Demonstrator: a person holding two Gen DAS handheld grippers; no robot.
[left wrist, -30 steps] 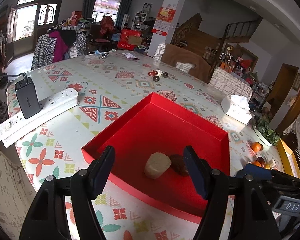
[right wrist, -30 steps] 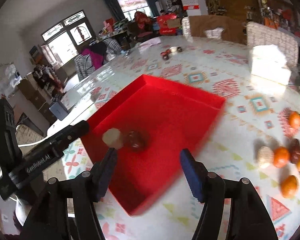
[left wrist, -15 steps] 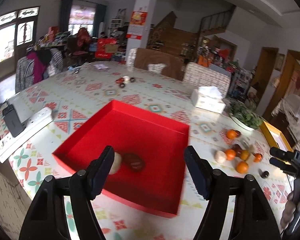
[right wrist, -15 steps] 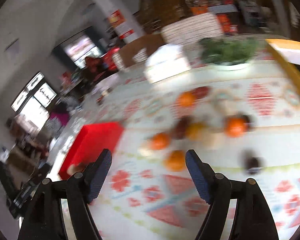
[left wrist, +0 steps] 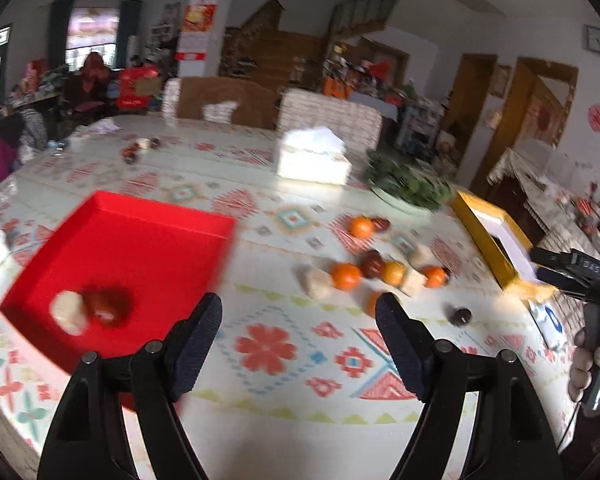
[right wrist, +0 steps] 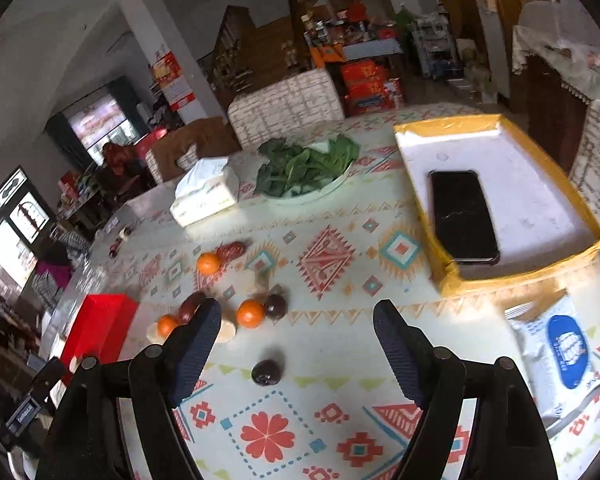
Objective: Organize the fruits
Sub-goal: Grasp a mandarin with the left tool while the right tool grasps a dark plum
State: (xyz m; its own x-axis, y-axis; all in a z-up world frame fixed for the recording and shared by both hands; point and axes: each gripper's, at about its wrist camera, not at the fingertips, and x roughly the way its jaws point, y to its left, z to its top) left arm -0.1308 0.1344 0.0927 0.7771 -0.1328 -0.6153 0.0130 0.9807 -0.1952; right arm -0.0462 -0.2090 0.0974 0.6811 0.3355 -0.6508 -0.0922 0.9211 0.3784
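Both claws hang released and empty above the patterned table (right wrist: 380, 240). The right gripper (right wrist: 296, 344) has its jaws spread wide, and just ahead of it a single dark plum (right wrist: 265, 372) sits alone, apart from the rest. The left gripper (left wrist: 300, 340) is equally spread, hovering between the red tray (left wrist: 148, 216) and the scattered fruit.

Taking the red tray as the marker: inside it, near its front corner, lie a pale fruit (left wrist: 69, 312) and a dark red one (left wrist: 108, 305), touching each other. To the right of the tray, well apart from it, a loose cluster of oranges (right wrist: 250, 313), dark plums and pale pieces is strung across the cloth. Farther from the tray stand a tissue box (right wrist: 204, 196), a plate of greens (right wrist: 304, 168) and a yellow box (right wrist: 500, 280) with a phone (right wrist: 462, 216) in it.

The lone plum looks like the sensible next pick. To do it well, I'd lower the right claw straight over it, centre it between the pads, and close gently, since a round fruit will likely roll if nudged from one side.
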